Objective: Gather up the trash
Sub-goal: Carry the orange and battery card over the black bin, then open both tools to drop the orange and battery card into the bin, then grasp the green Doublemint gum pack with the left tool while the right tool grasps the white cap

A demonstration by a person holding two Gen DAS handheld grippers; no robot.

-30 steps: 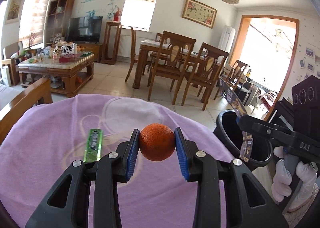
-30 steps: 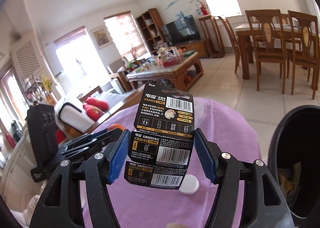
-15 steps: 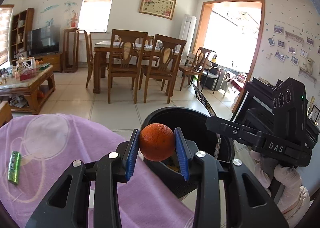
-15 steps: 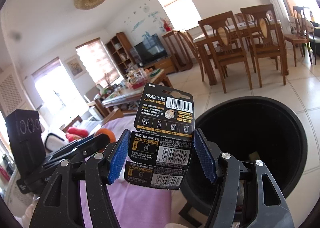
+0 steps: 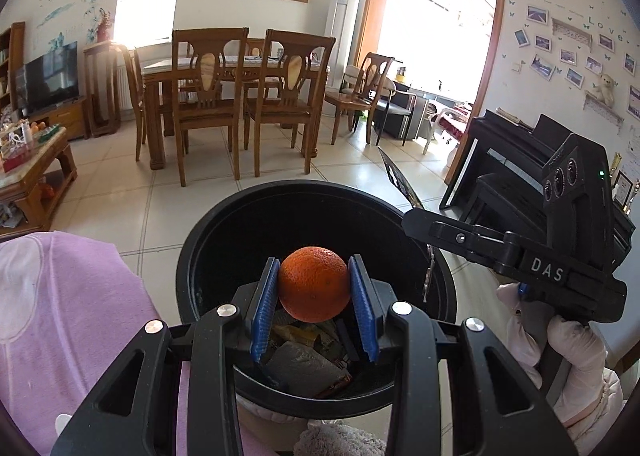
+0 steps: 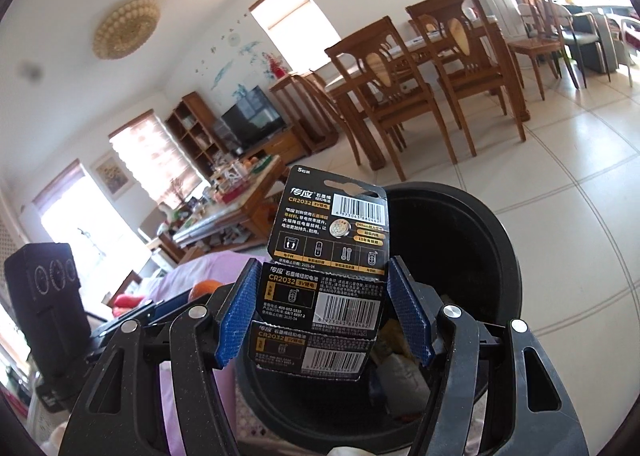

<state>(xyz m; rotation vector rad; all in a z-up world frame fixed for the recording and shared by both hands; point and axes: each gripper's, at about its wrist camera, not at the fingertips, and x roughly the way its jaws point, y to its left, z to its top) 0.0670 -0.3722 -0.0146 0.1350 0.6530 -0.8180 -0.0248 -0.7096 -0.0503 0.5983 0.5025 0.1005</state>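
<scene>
Landmark = black round bin (image 5: 208, 252), hard plastic, smooth matte wall, wide open mouth, sits on tiled floor just beside the purple cloth (image 5: 60, 296) (soft, draped, faint pale print). Bin already has crumpled wrappers/paper at the bottom.

L gripper (image 5: 314, 292) is over the bin mouth, tongs narrow, clamped on the orange (image 5: 313, 282): round, pebbly skin, firm, pinched at its widest by ribbed blue pads (image 5: 265, 304). R gripper (image 6: 322, 312) is over the bin's near rim, tongs closed on the battery card (image 6: 328, 252): flat black printed cardboard strip, CR2032 text, barcodes, perforated into sections, top section sticks up above the fingers, slightly bent.

Judgement: both items look ready to drop, release step next.

Risks:
- Both grippers crowd the same opening; R gripper body (image 5: 520, 256) sits at the bin's right rim in the L view, so a bump could knock a grip loose.
- Orange is round + smooth-ish, if let go off-centre it could hit the rim and roll onto the floor.
- Card is light and flat, may flutter or catch on the rim, or stick to a pad when the tongs open; held near the rim, it could land outside.
- Bin is light plastic prob., a push on the rim could tip it.
</scene>
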